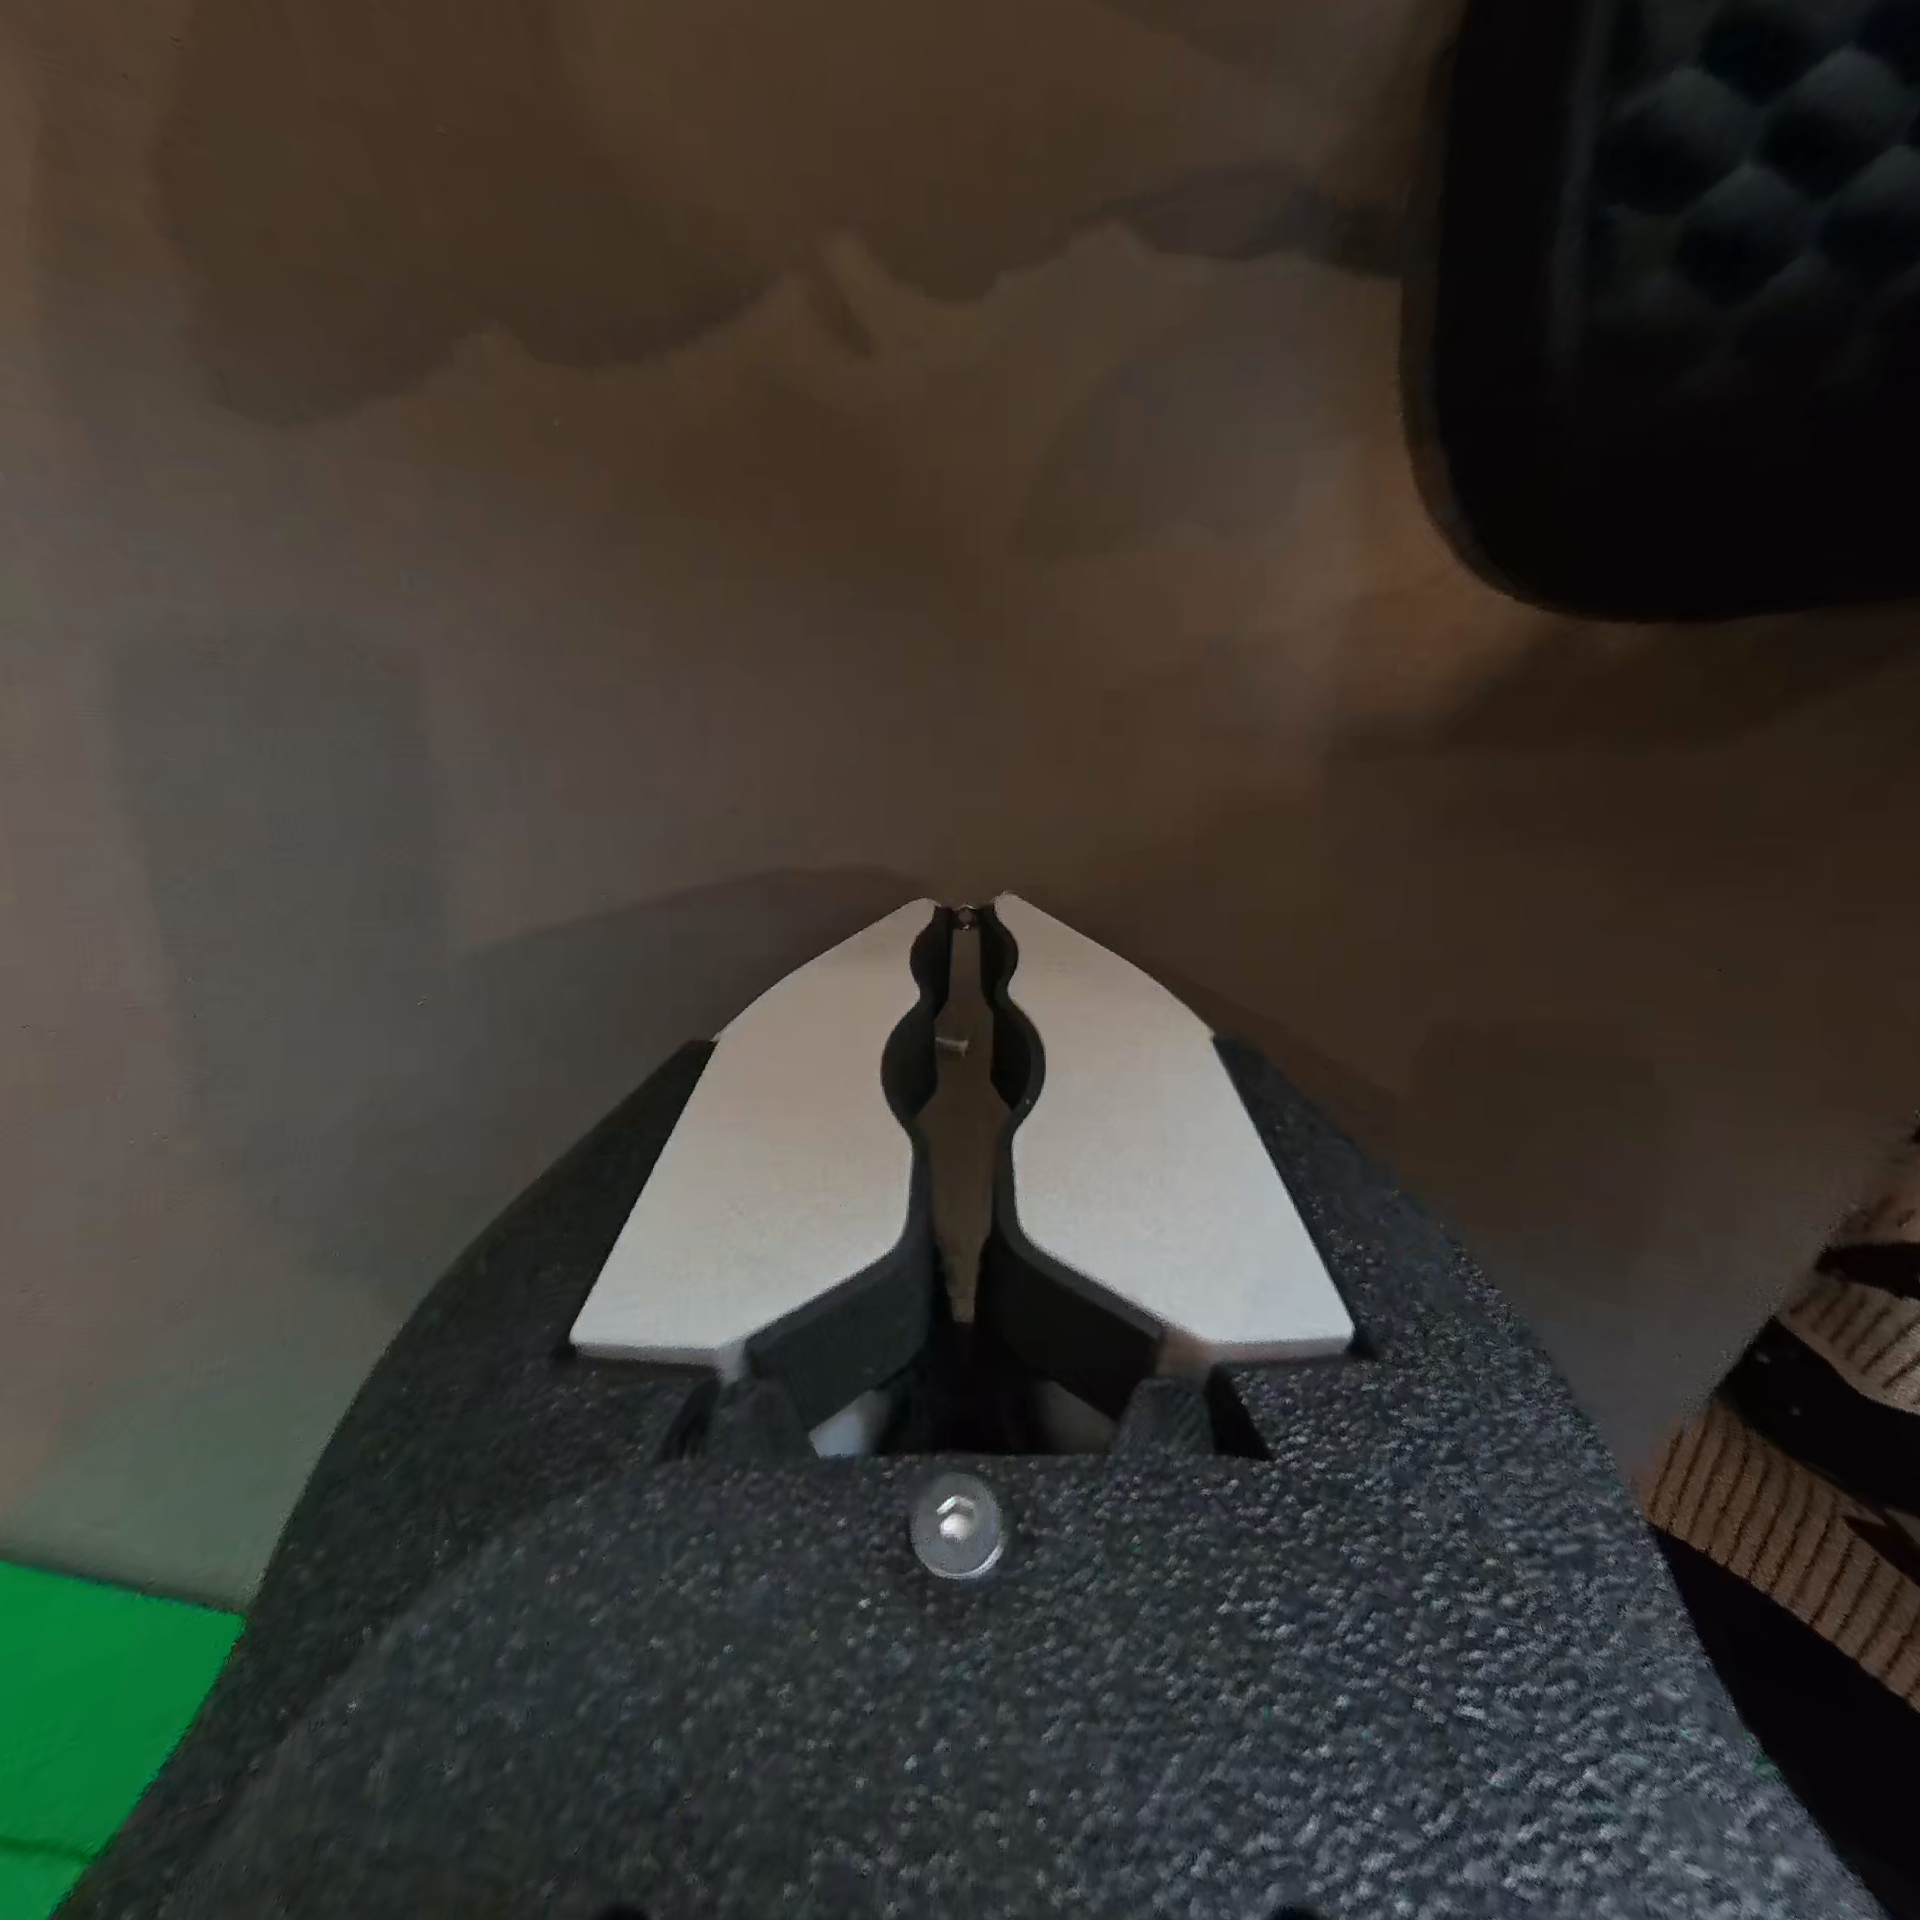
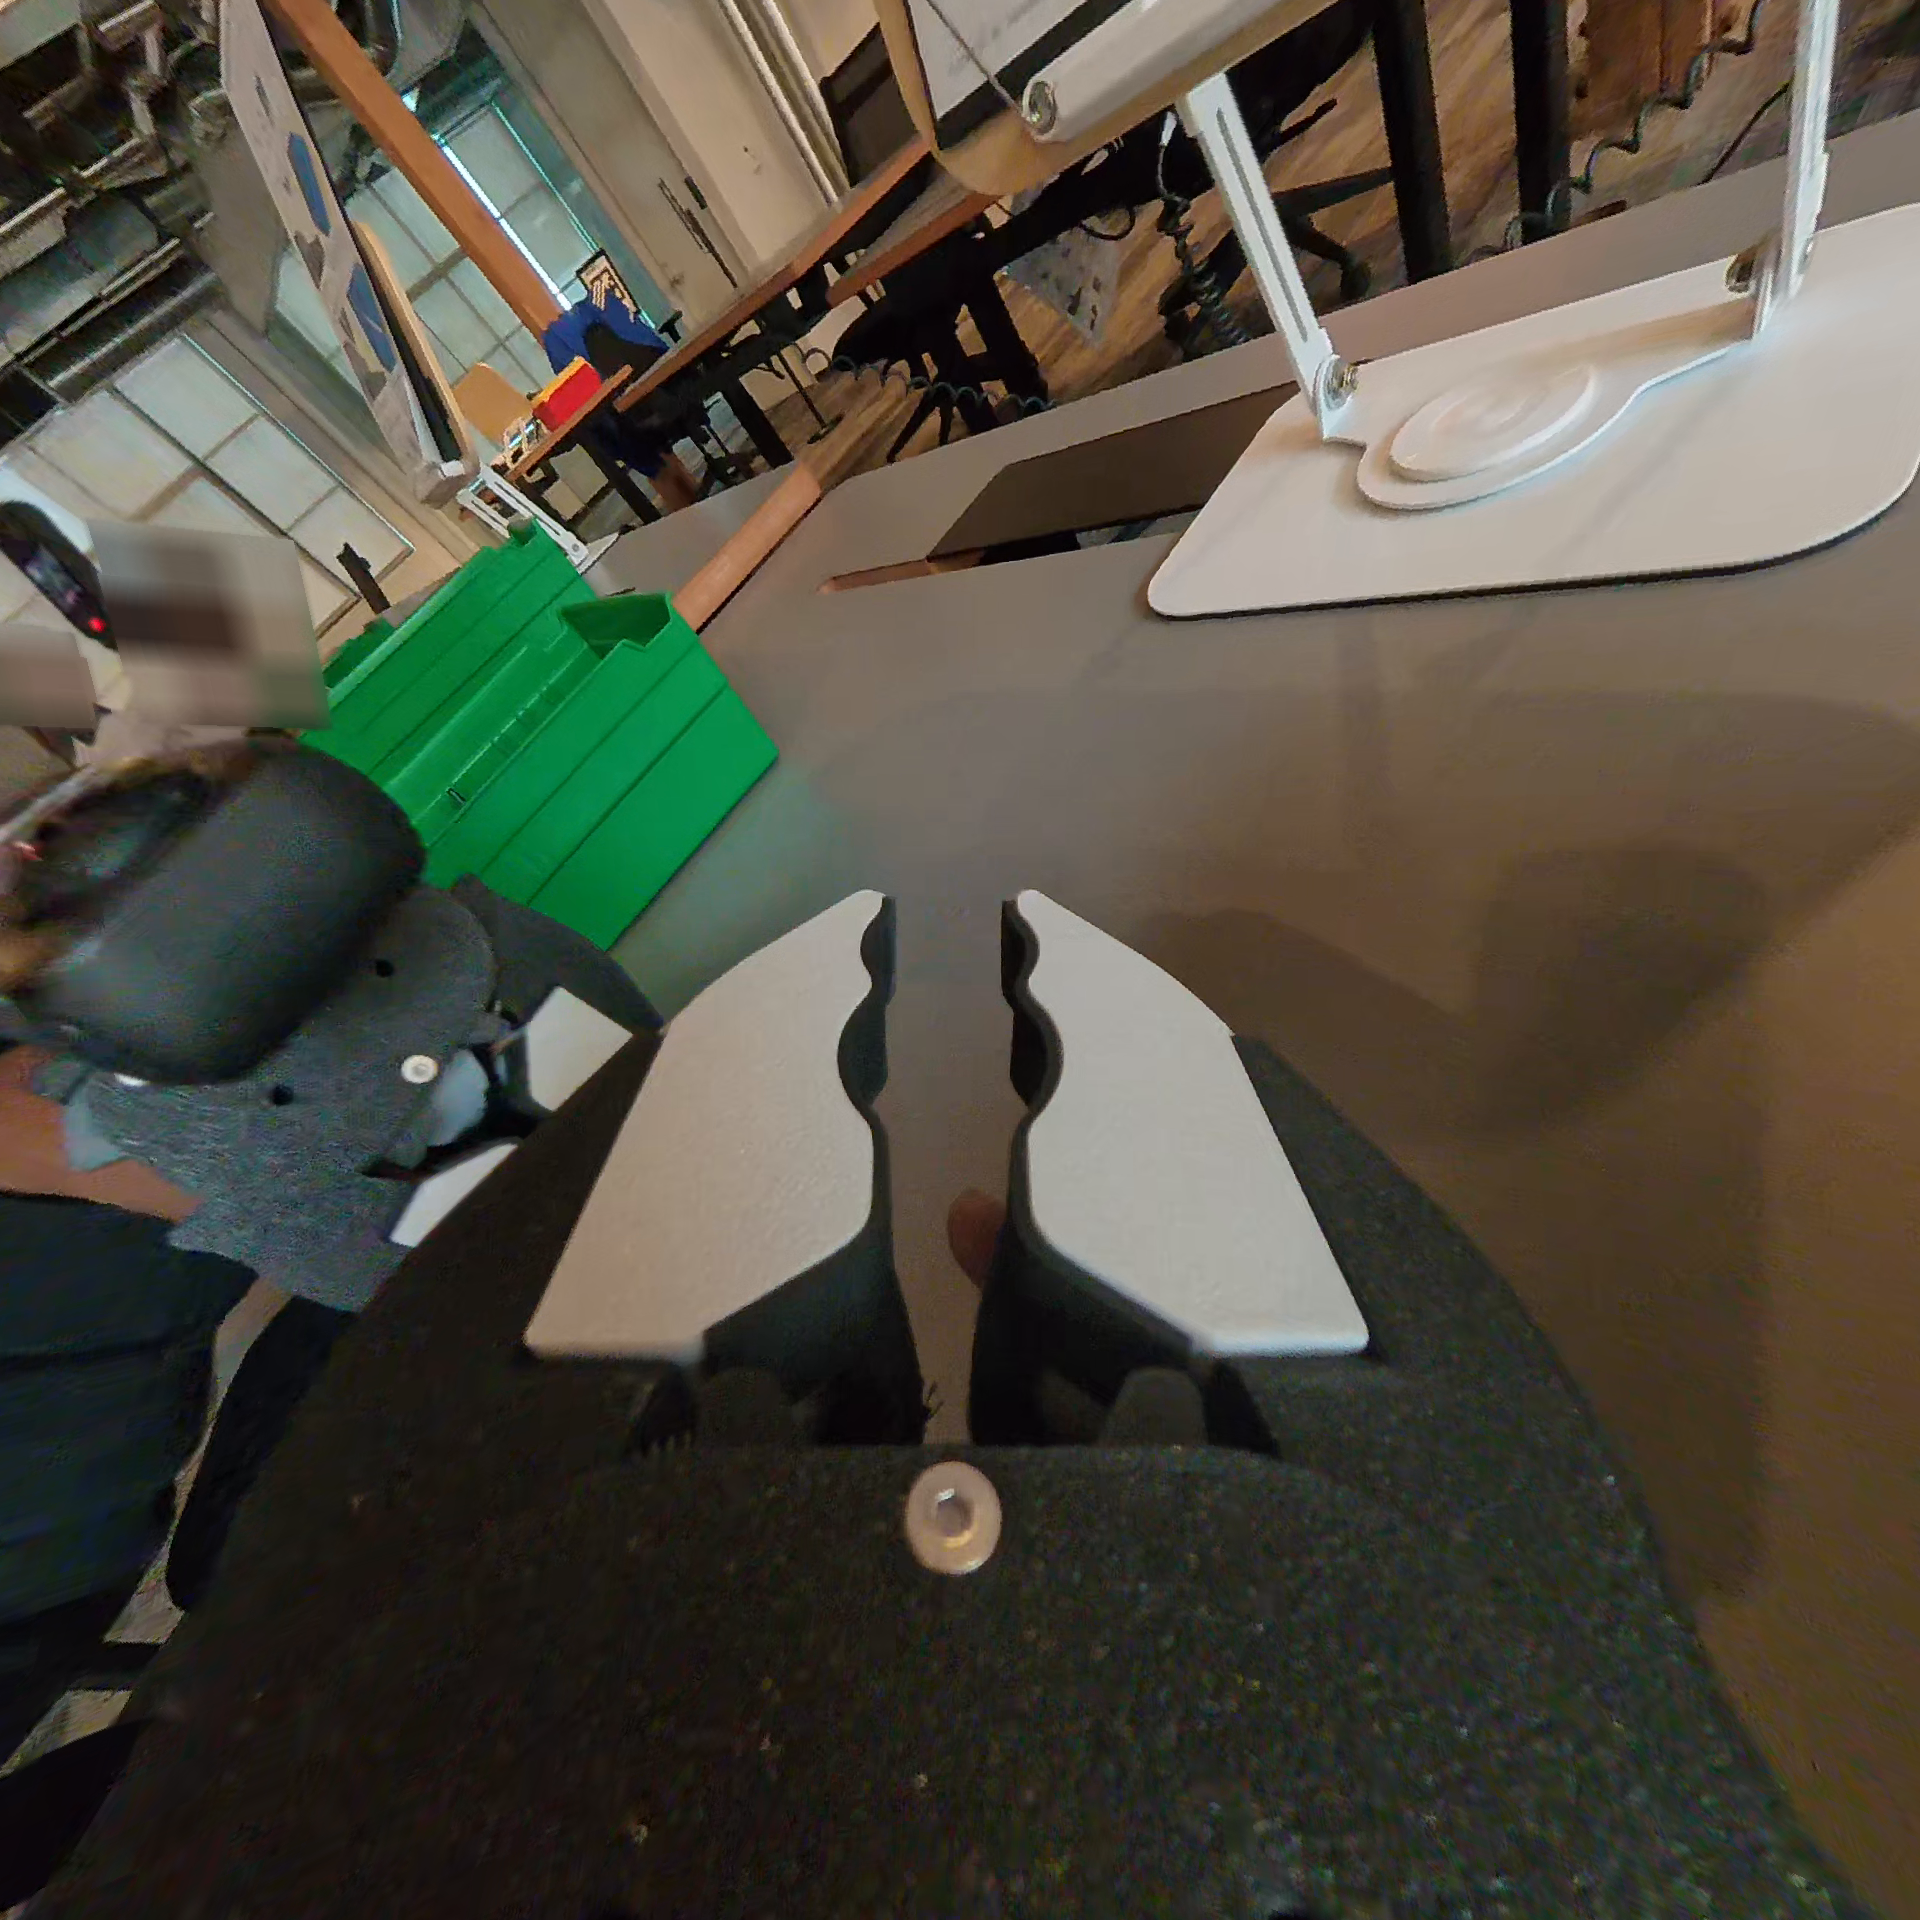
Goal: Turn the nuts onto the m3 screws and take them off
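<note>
Tiny silvery nut (image 1: 966,915) pinched at the jaws' very tips; small screw (image 1: 951,1046) (lying flat) on the table below.

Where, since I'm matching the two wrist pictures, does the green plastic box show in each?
Left wrist view: the green plastic box is only a blurred patch in the bottom-left corner.
Right wrist view: it sits left of centre, in the middle distance.
Shared landmark: the grey-brown tabletop shows in both.

Grey tabletop (image 2: 1351,790), wooden desks (image 2: 831,239), large windows (image 2: 156,436)
</note>
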